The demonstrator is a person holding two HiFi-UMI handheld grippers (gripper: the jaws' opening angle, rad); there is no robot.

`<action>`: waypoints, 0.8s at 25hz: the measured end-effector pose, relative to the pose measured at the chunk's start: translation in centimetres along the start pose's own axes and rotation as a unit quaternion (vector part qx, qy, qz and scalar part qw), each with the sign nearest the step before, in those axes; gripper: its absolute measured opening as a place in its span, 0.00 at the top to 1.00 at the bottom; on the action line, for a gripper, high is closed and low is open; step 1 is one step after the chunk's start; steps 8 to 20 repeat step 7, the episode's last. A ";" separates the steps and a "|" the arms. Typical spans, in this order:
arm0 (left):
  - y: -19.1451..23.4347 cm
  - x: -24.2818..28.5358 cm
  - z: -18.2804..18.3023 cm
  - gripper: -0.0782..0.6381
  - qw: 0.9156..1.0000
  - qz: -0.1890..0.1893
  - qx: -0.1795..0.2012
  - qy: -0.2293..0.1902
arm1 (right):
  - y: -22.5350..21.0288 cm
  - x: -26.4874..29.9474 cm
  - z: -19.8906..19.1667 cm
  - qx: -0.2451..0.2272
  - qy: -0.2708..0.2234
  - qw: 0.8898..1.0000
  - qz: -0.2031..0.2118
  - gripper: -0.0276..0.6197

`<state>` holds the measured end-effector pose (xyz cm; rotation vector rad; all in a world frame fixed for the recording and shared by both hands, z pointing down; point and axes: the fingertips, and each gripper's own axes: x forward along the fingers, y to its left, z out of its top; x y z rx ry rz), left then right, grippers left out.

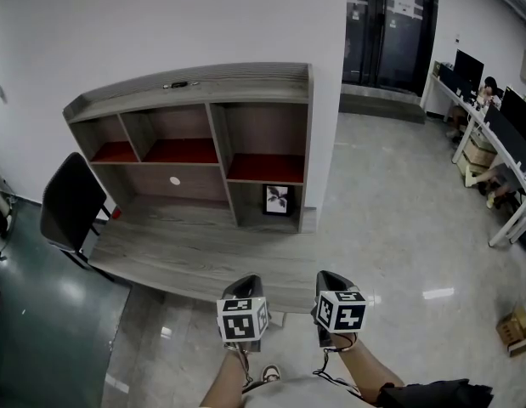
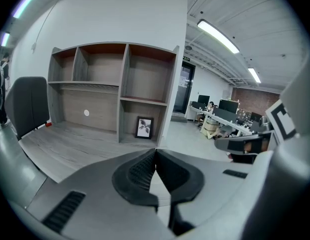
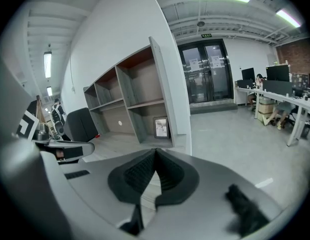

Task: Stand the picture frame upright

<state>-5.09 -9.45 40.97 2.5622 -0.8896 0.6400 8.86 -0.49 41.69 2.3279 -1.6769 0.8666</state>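
The picture frame (image 1: 277, 199) is black with a leaf print. It stands upright in the bottom right compartment of the wooden shelf unit (image 1: 213, 124). I also see the frame (image 2: 144, 127) in the left gripper view and the same frame (image 3: 161, 127) in the right gripper view. My left gripper (image 1: 247, 280) and right gripper (image 1: 327, 274) hover side by side at the desk's near edge, well short of the frame. In each gripper view the jaws meet at the tips with nothing between them, for the left gripper (image 2: 156, 151) and for the right gripper (image 3: 156, 150).
The shelf unit stands on a long grey wooden desk (image 1: 182, 257). A black chair (image 1: 71, 201) is at the desk's left end. Office desks with monitors (image 1: 494, 126) line the right wall, with a cardboard box (image 1: 517, 330) on the floor and glass doors (image 1: 388, 28) behind.
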 end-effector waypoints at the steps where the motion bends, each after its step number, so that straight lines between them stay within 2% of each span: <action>1: 0.1 0.0 0.0 0.87 1.000 0.000 0.000 -0.001 | 0.1 0.0 0.1 -0.002 0.000 1.000 0.000 0.91; 20: 0.2 -0.6 -0.1 0.87 1.000 0.001 0.001 0.000 | 0.5 -0.4 0.2 -0.006 -0.001 1.000 0.000 0.91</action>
